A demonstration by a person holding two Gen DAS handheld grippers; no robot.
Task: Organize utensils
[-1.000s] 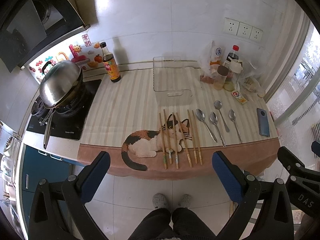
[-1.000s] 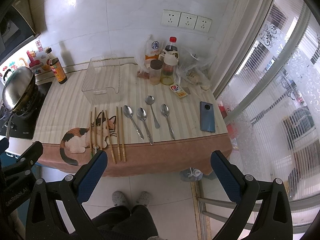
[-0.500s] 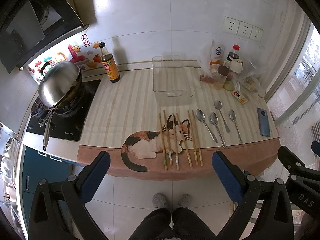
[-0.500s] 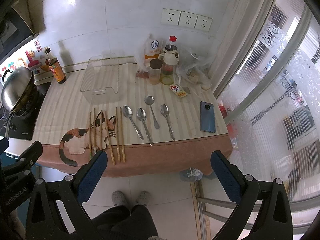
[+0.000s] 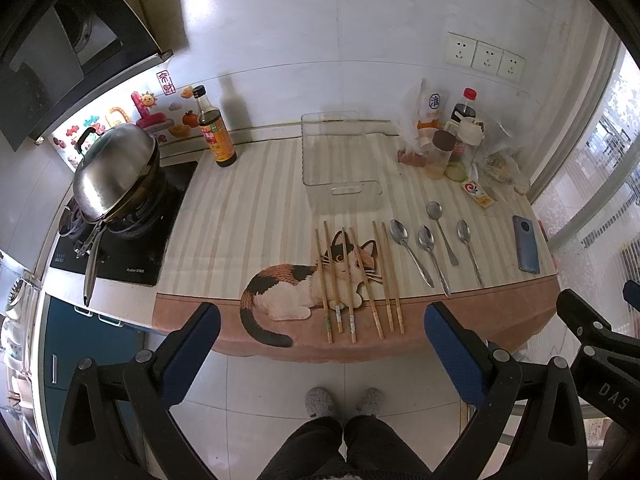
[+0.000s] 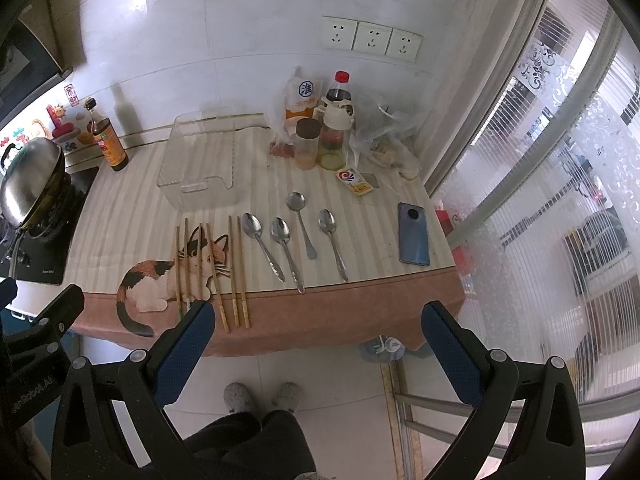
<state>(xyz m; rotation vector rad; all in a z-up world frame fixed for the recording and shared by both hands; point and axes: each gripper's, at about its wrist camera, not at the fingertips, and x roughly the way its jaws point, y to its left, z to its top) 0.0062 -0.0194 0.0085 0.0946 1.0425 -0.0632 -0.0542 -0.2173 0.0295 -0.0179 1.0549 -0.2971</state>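
I hold both grippers back from the tabletop (image 5: 248, 200), above the floor. My left gripper (image 5: 322, 334) has its jaws spread wide and carries nothing. Left to right on the tabletop: a lidded wok (image 5: 116, 168) on the stove, a sauce bottle (image 5: 216, 132) by the wall, then a clear tray (image 5: 340, 160) standing apart from the utensils. In front of the tray, six chopsticks (image 5: 360, 280) lie side by side over the cat print, their near ends at the tabletop edge. Just right of them lie four spoons (image 6: 288, 244), bowls toward the wall, apart from one another. A phone (image 6: 414, 234) lies farther right. My right gripper (image 6: 316, 330) is likewise spread wide, nothing between its pads.
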